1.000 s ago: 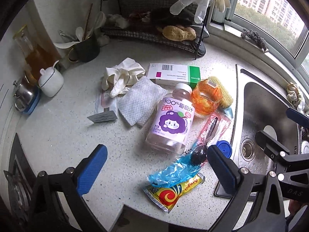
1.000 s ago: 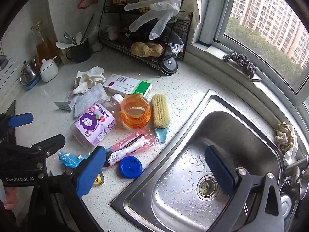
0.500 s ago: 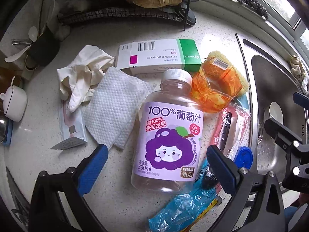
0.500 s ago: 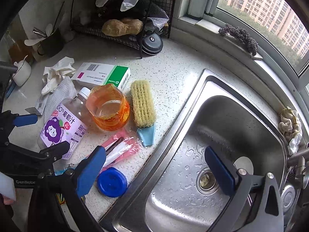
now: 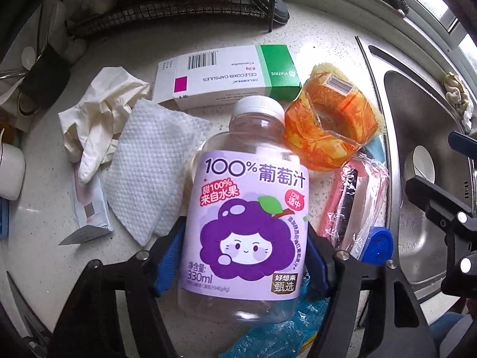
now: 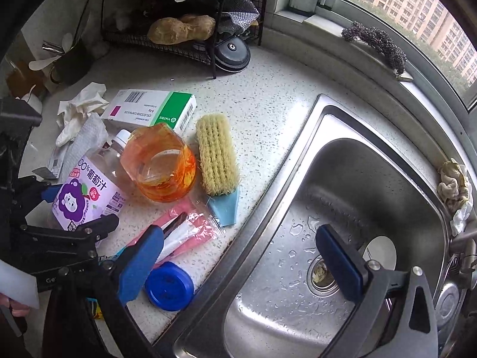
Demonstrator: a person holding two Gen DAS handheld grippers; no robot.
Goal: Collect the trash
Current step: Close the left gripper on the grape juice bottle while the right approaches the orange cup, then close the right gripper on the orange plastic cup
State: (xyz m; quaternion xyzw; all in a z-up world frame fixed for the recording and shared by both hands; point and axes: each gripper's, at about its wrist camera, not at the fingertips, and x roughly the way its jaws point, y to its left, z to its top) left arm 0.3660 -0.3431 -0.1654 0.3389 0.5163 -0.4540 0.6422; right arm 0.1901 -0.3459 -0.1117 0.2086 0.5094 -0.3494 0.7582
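A kitchen counter (image 6: 268, 95) strewn with trash: the left gripper (image 5: 243, 256) straddles the bottle (image 5: 244, 208), which lies on its side near the middle of the heap, cap (image 5: 258, 107) toward the box (image 5: 226, 74). Its jaws are closing on the bottle's lower half, pads (image 5: 170, 253) apparently against the label. The right gripper (image 6: 238, 256) hangs spread wide and empty over the sink's (image 6: 372, 179) near-left edge, beside a blue lid (image 6: 168, 286). The pick-up of the first piece appears underway; next comes a firm squeeze and a clean lift, without dragging the orange cup (image 5: 328, 131) or the wrappers (image 5: 354, 203).
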